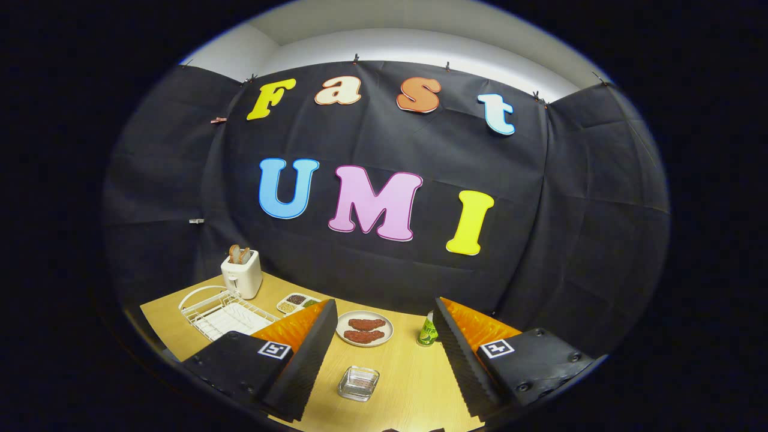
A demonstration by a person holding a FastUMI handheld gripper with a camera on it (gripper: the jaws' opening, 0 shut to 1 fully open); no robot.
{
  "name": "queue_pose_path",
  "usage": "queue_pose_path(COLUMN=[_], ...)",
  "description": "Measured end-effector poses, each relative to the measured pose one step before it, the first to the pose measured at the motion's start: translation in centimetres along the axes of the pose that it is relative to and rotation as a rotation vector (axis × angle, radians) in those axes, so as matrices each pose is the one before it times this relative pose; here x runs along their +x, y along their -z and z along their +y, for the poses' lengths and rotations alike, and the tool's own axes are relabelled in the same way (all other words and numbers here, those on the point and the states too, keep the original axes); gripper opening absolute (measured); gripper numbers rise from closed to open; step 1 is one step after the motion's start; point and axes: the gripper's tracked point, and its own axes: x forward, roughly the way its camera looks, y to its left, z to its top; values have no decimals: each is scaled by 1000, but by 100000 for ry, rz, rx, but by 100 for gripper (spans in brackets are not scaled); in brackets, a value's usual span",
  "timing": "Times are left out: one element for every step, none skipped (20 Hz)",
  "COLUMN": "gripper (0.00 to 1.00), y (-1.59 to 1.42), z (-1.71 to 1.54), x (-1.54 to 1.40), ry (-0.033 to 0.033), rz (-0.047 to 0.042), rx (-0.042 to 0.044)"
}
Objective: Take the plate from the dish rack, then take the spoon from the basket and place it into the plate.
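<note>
While the jaws gape wide and seemingly empty, a glass dish (pixel 358 383) sits between them.

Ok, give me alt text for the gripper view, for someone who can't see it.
The tongs hang open above a wooden table, holding nothing. Between the fingers lie a small glass dish and, farther on, a plate of meat; a white dish rack, a toaster and a green can stand around them.

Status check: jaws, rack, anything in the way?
Gripper open, jaws wide, empty. Dish rack off the left finger, by the toaster. Glass dish between the fingers, plate of meat beyond.
</note>
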Motion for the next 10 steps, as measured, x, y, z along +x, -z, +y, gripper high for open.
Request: queue_pose_path(gripper=[98,98,98,98,98,98,98,98,98,98], y=[220,194,190,45,6,-23,-9,67,-21,40], z=[-344,-319,-263,-171,-114,-114,-211,-38,35,28], x=[125,138,58,94,-12,27,157,63,34,153], ry=[283,188,285,-47,134,319,239,69,0,-104], rz=[525,394,395,253,-66,-150,-143,-43,11,227], rx=[178,43,249,449,547,316,154,20,-30,-53])
